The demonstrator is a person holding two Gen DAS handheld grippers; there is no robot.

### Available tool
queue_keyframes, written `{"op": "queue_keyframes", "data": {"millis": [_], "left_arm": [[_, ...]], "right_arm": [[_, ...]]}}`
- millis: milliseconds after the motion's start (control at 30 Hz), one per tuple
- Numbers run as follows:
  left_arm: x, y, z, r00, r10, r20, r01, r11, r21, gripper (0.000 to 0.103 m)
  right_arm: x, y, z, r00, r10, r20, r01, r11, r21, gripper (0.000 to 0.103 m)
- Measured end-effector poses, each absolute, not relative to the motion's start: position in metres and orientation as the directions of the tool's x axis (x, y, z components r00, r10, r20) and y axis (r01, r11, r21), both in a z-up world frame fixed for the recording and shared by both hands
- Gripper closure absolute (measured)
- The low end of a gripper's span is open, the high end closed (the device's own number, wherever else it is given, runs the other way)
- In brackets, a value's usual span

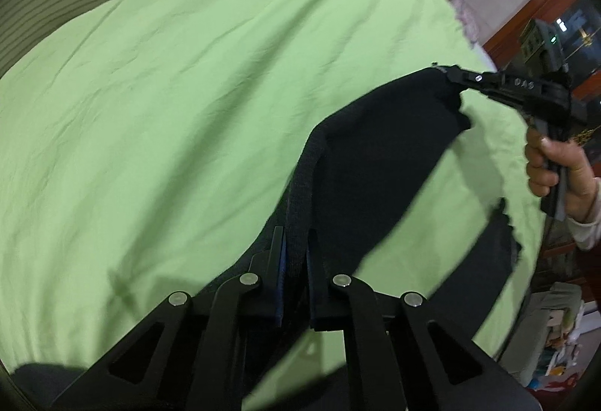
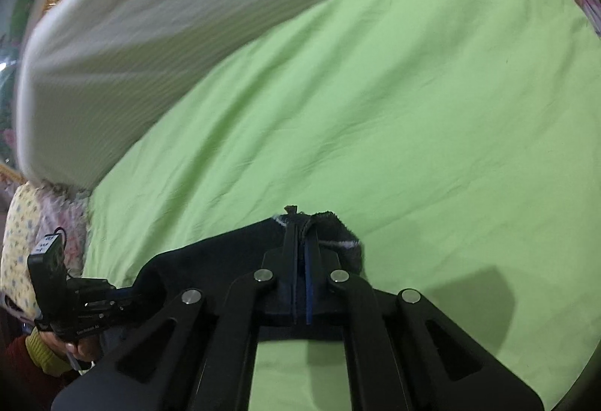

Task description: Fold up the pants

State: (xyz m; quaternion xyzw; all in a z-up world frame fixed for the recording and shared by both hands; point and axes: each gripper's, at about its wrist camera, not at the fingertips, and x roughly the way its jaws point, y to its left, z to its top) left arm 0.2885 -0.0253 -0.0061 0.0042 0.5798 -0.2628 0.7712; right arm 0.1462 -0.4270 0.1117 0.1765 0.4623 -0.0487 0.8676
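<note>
Black pants [image 1: 375, 155] hang lifted above a green bedsheet [image 1: 169, 110], stretched between both grippers. My left gripper [image 1: 296, 242] is shut on the pants' thick waistband edge, which runs up between its blue pads. In the same view the right gripper [image 1: 449, 71] pinches the other corner of the pants at the upper right, held by a hand [image 1: 552, 170]. In the right wrist view the right gripper [image 2: 300, 223] is shut on a dark fabric corner of the pants [image 2: 233, 253]. The left gripper [image 2: 129, 292] shows at lower left, its tip against the cloth.
A striped pale quilt [image 2: 150, 35] lies folded along the far side of the bedsheet [image 2: 413, 110]. A floral pillow [image 2: 22, 242] sits at the bed's left edge. Beyond the bed's right edge are wooden furniture [image 1: 526, 20] and clutter on the floor [image 1: 552, 336].
</note>
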Motion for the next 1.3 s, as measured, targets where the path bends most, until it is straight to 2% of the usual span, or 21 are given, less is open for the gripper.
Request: {"op": "queue_keyframes", "data": {"millis": [300,500,800,1067,1300], "left_arm": [[0.235,-0.004,0.024,0.186,-0.492,-0.85,0.402,0.828,-0.391,0.098],[0.174,-0.019,0.016,0.177,-0.527,-0.831,0.406,0.809,-0.426,0.098],[0.128,-0.02,0.016,0.155,-0.566,-0.81,0.44,0.773,-0.456,0.098],[0.098,-0.028,0.015,0.115,-0.57,-0.814,0.492,0.744,-0.452,0.098],[0.087,-0.041,-0.008,0.071,-0.529,-0.846,0.489,0.758,-0.433,0.097]], "right_arm": [[0.086,-0.409,0.136,0.592,0.074,-0.803,0.169,0.962,0.214,0.1],[0.034,-0.407,0.136,0.597,0.101,-0.796,0.144,0.963,0.23,0.1],[-0.027,-0.396,0.123,0.584,0.053,-0.81,0.16,0.971,0.178,0.1],[-0.058,-0.39,0.111,0.557,0.012,-0.83,0.203,0.968,0.15,0.1],[-0.065,-0.385,0.082,0.494,-0.019,-0.869,0.241,0.964,0.116,0.1]]}}
